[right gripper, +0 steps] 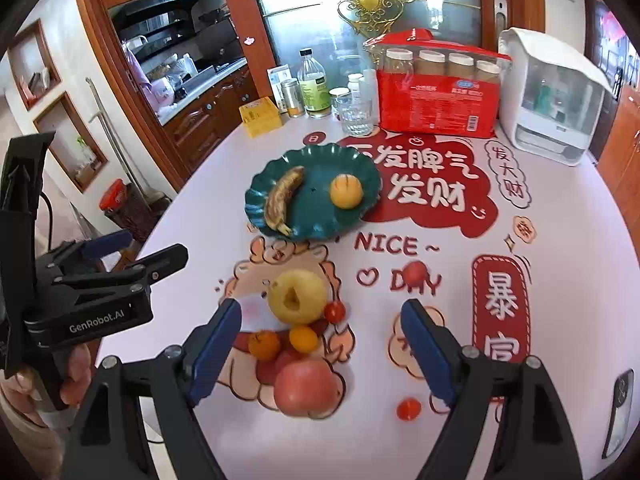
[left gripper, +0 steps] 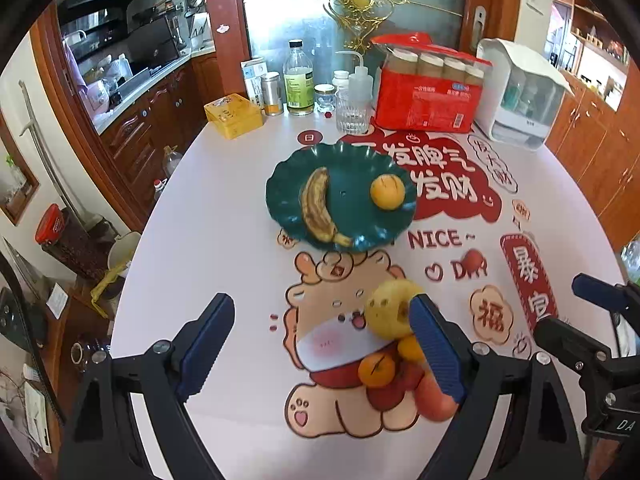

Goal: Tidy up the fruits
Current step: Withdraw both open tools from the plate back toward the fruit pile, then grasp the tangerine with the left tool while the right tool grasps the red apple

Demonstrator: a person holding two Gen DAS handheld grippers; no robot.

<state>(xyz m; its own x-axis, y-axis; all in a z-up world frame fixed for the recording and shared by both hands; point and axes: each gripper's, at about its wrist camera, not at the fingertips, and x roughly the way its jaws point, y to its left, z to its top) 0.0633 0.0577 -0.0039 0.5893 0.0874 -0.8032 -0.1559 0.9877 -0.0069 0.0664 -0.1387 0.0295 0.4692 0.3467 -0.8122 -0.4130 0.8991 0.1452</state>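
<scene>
A dark green plate [left gripper: 352,160] [right gripper: 320,160] holds a spotted banana [left gripper: 316,208] [right gripper: 282,200] and an orange [left gripper: 387,192] [right gripper: 346,191]. Nearer me on the table lie a yellow apple [left gripper: 386,312] [right gripper: 297,296], two small oranges [left gripper: 376,368] [right gripper: 264,345], a red apple [right gripper: 306,388] [left gripper: 434,400] and cherry tomatoes [right gripper: 408,408]. My left gripper [left gripper: 324,344] is open and empty, left of the fruit pile. My right gripper [right gripper: 332,352] is open and empty, with the pile between its fingers.
At the table's back stand a red box of jars [left gripper: 428,88], a white appliance [left gripper: 520,92], a glass [left gripper: 352,112], bottles [left gripper: 298,80] and a yellow tin [left gripper: 234,114]. A phone [right gripper: 618,412] lies at the right edge. Cabinets surround the table.
</scene>
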